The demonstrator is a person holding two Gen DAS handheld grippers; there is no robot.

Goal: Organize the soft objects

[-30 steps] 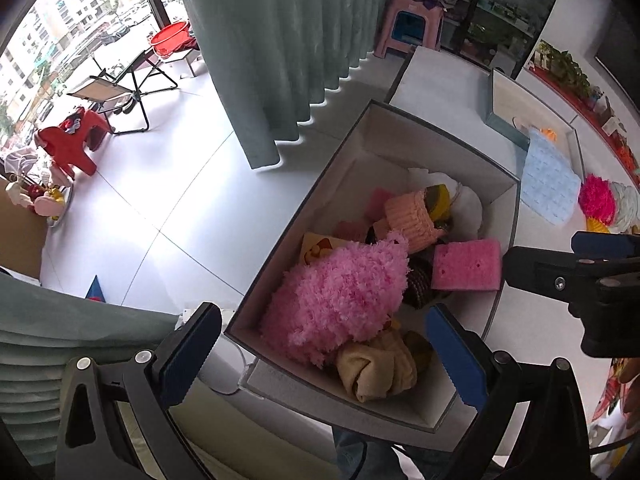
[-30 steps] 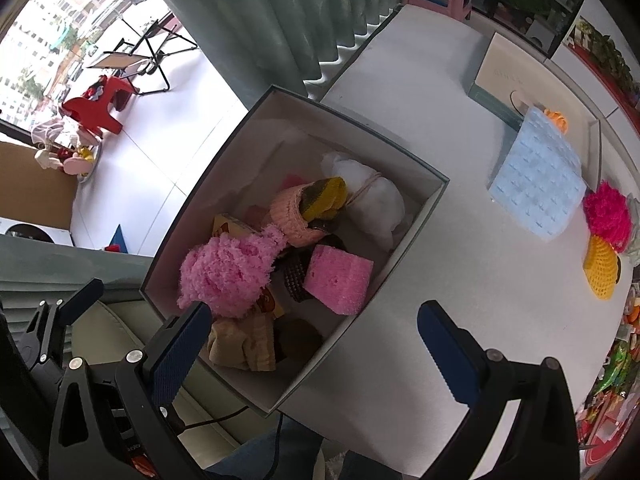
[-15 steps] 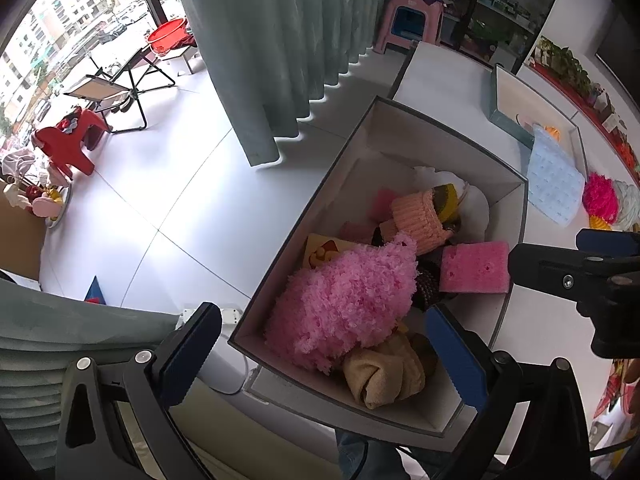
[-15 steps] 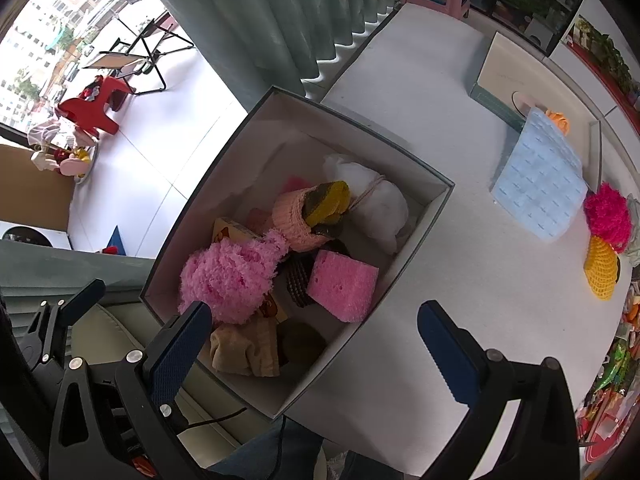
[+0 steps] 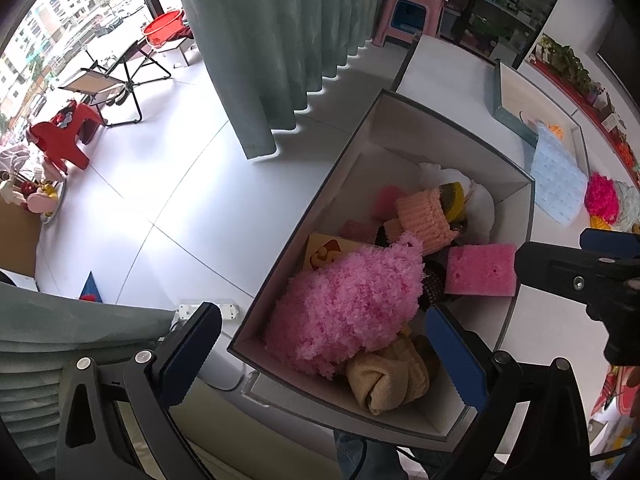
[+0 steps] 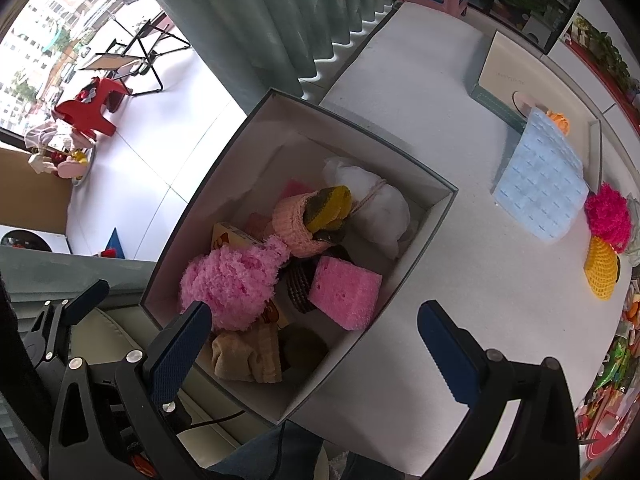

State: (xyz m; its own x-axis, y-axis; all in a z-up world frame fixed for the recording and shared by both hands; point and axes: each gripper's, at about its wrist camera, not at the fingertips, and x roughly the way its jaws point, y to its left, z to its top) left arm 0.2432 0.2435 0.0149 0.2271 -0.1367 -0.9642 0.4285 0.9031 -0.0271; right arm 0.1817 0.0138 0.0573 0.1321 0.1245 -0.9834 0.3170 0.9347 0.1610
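A grey open box at the table's near edge holds soft things: a fluffy pink ball, a pink sponge, a peach knitted piece, a white cloth and a tan sock. My left gripper is open and empty above the box's near end. My right gripper is open and empty over the box's near right side.
On the white table lie a light blue pad, a magenta pom-pom, a yellow mesh piece and a flat teal tray. Green curtains hang left of the table. The table's near edge is below the box.
Both grippers have drifted slightly; the box has shifted a little right and down in the left wrist view. Nothing was taken hold of; both stay open.
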